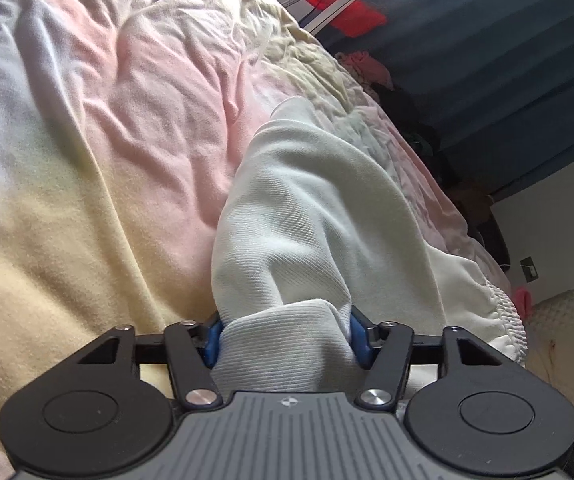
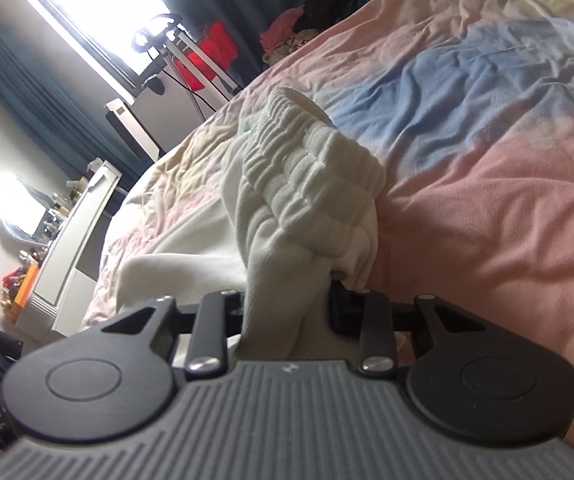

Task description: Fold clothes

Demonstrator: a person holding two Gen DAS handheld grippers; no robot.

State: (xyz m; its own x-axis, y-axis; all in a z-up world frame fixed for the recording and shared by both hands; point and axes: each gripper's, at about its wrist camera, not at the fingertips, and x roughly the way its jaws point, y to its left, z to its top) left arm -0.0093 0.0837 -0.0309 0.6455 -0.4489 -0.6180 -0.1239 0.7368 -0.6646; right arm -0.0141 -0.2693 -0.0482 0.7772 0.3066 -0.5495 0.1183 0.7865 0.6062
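Left wrist view: the left gripper (image 1: 285, 338) sits at the bottom centre of the frame, its blue-padded jaws closed on a bunched fold of a white ribbed-knit garment (image 1: 307, 208). The cloth runs from the jaws up through the middle of the frame, lying on a rumpled pastel bedspread (image 1: 107, 140) of pink, cream and pale grey patches. A gathered elastic waistband (image 1: 507, 320) shows at the lower right edge of the garment. Dark teal curtains (image 1: 507, 60) fill the upper right, with a red object (image 1: 351, 16) near the top.

Right wrist view: the right gripper (image 2: 287, 312) is at the bottom centre, jaws drawn narrow around a twist of the same white garment (image 2: 271, 240) just below its waistband (image 2: 311, 160), which stands bunched in the middle of the frame. Whether the pads press it firmly is hard to tell, as cloth hides the left pad. The bedspread (image 2: 487, 160) spreads across the right. A bright window (image 2: 99, 4) is at upper left, and a white dresser (image 2: 75, 240) with clutter at the left.

The garment looks soft, light and limp; it will likely sag and drape between the grippers. Its thick elastic band seems the surest place to hold
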